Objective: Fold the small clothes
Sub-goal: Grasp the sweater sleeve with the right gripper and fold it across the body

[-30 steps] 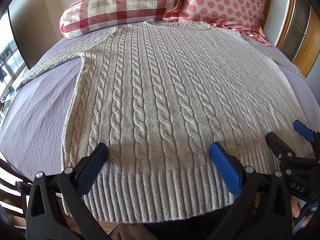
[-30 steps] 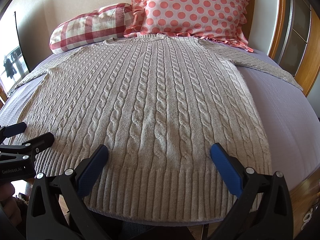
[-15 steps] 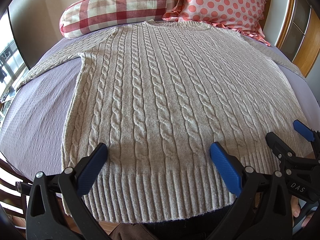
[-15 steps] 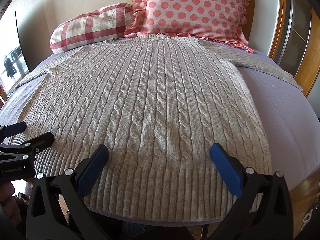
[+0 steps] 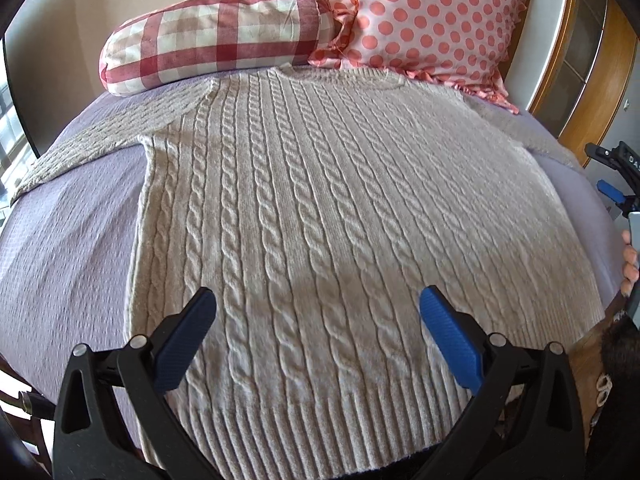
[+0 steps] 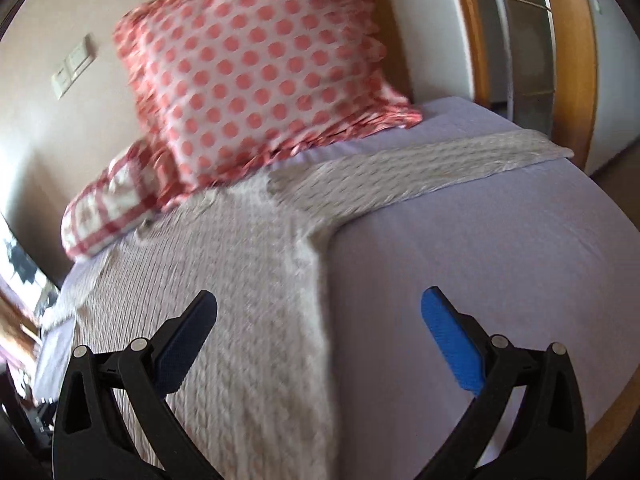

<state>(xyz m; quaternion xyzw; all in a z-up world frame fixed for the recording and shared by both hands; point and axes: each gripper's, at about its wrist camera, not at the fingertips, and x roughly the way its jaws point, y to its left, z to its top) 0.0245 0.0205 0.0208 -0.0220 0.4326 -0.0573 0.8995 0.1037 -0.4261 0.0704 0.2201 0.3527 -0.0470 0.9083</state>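
A beige cable-knit sweater (image 5: pixel 320 208) lies flat, face up, on a lilac bedspread (image 5: pixel 68 248), neck toward the pillows and both sleeves spread out. My left gripper (image 5: pixel 316 336) is open and empty above the sweater's lower body near the ribbed hem. My right gripper (image 6: pixel 318 340) is open and empty above the sweater's right side edge (image 6: pixel 256 320), with the right sleeve (image 6: pixel 420 168) stretching away beyond it. In the left wrist view the right gripper (image 5: pixel 616 184) shows at the far right edge.
A red-and-white checked pillow (image 5: pixel 216 36) and a pink polka-dot pillow (image 5: pixel 428 16) lean at the head of the bed. A wooden-framed cabinet (image 6: pixel 528 40) stands to the right. The bed's wooden edge (image 6: pixel 624 412) runs at lower right.
My right gripper has swung from the hem out to the right and forward, toward the right sleeve; its view is blurred. My left gripper has moved forward over the hem.
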